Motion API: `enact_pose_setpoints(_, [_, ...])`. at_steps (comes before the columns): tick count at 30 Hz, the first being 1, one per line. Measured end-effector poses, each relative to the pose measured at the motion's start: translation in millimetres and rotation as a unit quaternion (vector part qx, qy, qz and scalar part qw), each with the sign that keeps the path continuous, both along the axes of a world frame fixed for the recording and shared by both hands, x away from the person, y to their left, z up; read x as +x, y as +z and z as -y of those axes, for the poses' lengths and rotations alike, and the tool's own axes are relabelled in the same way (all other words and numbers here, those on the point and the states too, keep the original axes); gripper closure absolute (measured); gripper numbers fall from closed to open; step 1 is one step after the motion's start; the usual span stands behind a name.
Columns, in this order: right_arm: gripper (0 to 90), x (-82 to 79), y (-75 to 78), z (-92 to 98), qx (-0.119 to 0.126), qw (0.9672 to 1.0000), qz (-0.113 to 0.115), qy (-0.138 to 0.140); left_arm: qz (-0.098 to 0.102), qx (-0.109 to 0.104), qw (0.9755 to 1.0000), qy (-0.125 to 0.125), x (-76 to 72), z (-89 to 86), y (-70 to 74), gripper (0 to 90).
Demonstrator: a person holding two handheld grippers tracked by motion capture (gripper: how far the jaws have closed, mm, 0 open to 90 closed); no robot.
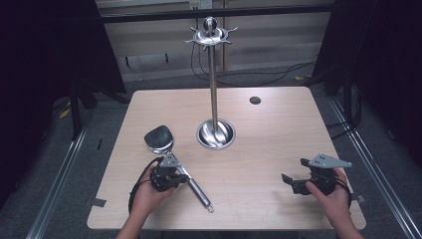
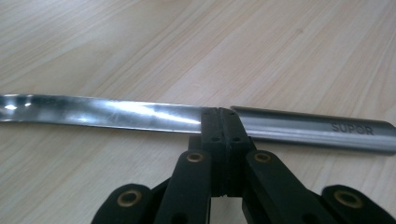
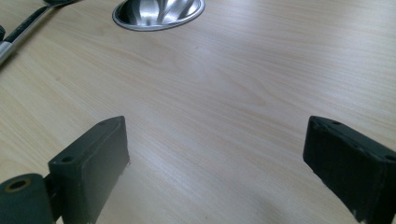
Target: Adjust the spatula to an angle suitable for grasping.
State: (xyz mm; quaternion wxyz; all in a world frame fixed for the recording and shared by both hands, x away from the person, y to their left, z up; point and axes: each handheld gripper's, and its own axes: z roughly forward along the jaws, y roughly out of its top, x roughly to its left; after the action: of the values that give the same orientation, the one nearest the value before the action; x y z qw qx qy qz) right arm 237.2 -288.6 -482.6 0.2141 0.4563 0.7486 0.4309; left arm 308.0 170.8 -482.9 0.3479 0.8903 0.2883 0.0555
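The room is dim, with dark curtains at both sides, a grey floor and loose cables running behind a light wooden bench point(image 1: 278, 129). The bench has rounded corners and a small dark round hole point(image 1: 255, 100) near its far right area.

A tall steel utensil stand point(image 1: 213, 74) rises upright from the bench centre. Its round dished base point(image 1: 216, 134) sits on the wood, and a ring of short hooks with a ball knob point(image 1: 210, 31) crowns the pole. No utensil hangs on the hooks.

A steel spatula point(image 1: 171, 157) lies flat on the bench, left of the stand base and apart from it. Its dark blade point(image 1: 159, 139) points toward the far side; its round handle point(image 1: 200, 193) points toward the near edge. The left gripper view shows the lettering "SUPOR" point(image 2: 352, 128) on the handle.

The left hand-held gripper point(image 1: 171, 174) is clenched on the spatula where the flat shank meets the handle. In the left gripper view the two black jaws are pressed together against the metal point(image 2: 140, 114). The person's left hand point(image 1: 147, 194) grips the tool body from the near edge.

The right hand-held gripper point(image 1: 296, 175) is released, its jaws spread wide with bare wood between them in the right gripper view. It sits low over the near right part of the bench, well apart from the spatula, held by the right hand point(image 1: 331, 196).
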Motion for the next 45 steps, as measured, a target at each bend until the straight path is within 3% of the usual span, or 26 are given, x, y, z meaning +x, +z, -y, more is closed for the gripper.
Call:
enact_pose_setpoints(4, [6.6, -2.0, -0.2, 3.3, 0.003, 1.0000, -0.004, -0.004, -0.002, 0.010, 0.9999, -0.009, 2.4, 8.6, 0.2, 90.0])
enact_pose_setpoints(13, [6.6, -10.4, -1.3, 9.4, 0.006, 0.9999, -0.003, -0.015, -0.006, -0.008, 0.9996, -0.026, 11.4, 32.2, -3.6, 90.0])
enact_pose_setpoints(19, [6.5, -16.7, -2.4, 15.8, 0.006, 0.9996, -0.006, -0.025, 0.000, -0.003, 0.9991, -0.042, 17.5, 52.8, -5.5, 90.0])
enact_pose_setpoints(29, [6.6, -26.1, -4.2, 24.5, 0.010, 0.9992, -0.007, -0.038, 0.006, -0.020, 0.9990, -0.039, 28.8, 77.2, -11.0, 90.0])
enact_pose_setpoints(32, [6.5, -27.7, -4.7, 23.6, 0.009, 0.9992, -0.006, -0.038, 0.001, -0.015, 0.9989, -0.045, 31.3, 76.0, -8.4, 90.0])
enact_pose_setpoints(36, [6.5, -28.2, -4.9, 20.9, 0.004, 0.9994, -0.007, -0.034, 0.014, -0.023, 0.9993, -0.025, 37.1, 65.4, 0.0, 90.0])
enact_pose_setpoints(37, [6.6, -27.6, -4.6, 18.7, 0.004, 0.9995, -0.007, -0.031, 0.021, -0.028, 0.9994, -0.002, 43.3, 53.6, 4.6, 90.0])
enact_pose_setpoints(45, [6.5, -20.3, -2.8, 11.0, 0.005, 0.9997, -0.004, -0.022, 0.044, -0.010, 0.9973, 0.058, 68.7, 19.8, 8.8, 90.0])
